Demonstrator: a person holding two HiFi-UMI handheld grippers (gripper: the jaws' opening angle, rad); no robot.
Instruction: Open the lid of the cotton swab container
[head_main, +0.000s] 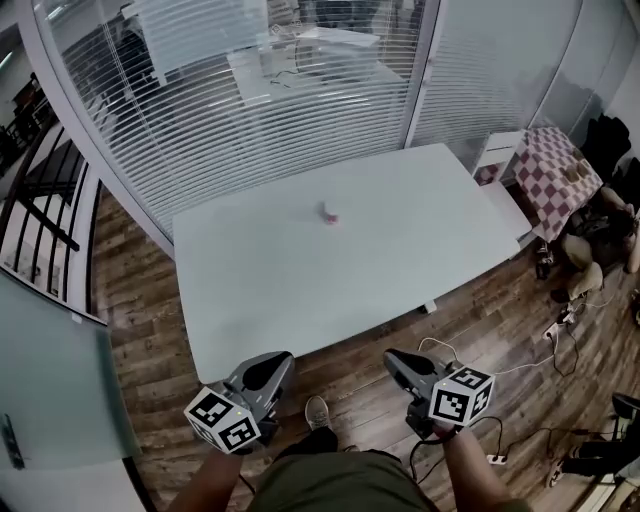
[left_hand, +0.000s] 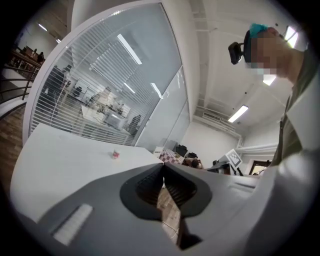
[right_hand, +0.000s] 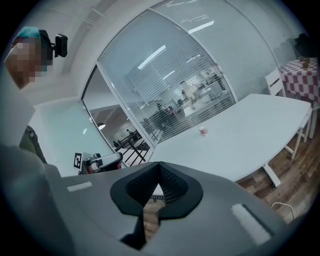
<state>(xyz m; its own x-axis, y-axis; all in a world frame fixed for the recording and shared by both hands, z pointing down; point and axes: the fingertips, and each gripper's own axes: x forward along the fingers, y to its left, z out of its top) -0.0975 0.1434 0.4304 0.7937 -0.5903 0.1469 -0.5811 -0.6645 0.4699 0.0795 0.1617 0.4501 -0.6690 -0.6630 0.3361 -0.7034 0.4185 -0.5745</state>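
A small pink and white cotton swab container (head_main: 328, 214) stands alone near the middle of the white table (head_main: 260, 290). It shows tiny in the left gripper view (left_hand: 115, 154) and in the right gripper view (right_hand: 202, 131). My left gripper (head_main: 281, 361) is held in front of the table's near edge, over the wooden floor, jaws shut with nothing between them. My right gripper (head_main: 392, 359) is beside it, also short of the table, shut and empty. Both point toward the table, far from the container.
A curved glass wall with blinds (head_main: 250, 110) runs behind the table. A small table with a checked cloth (head_main: 552, 172) and a white chair (head_main: 498, 152) stand at the right. Cables (head_main: 560, 330) lie on the wooden floor at the right.
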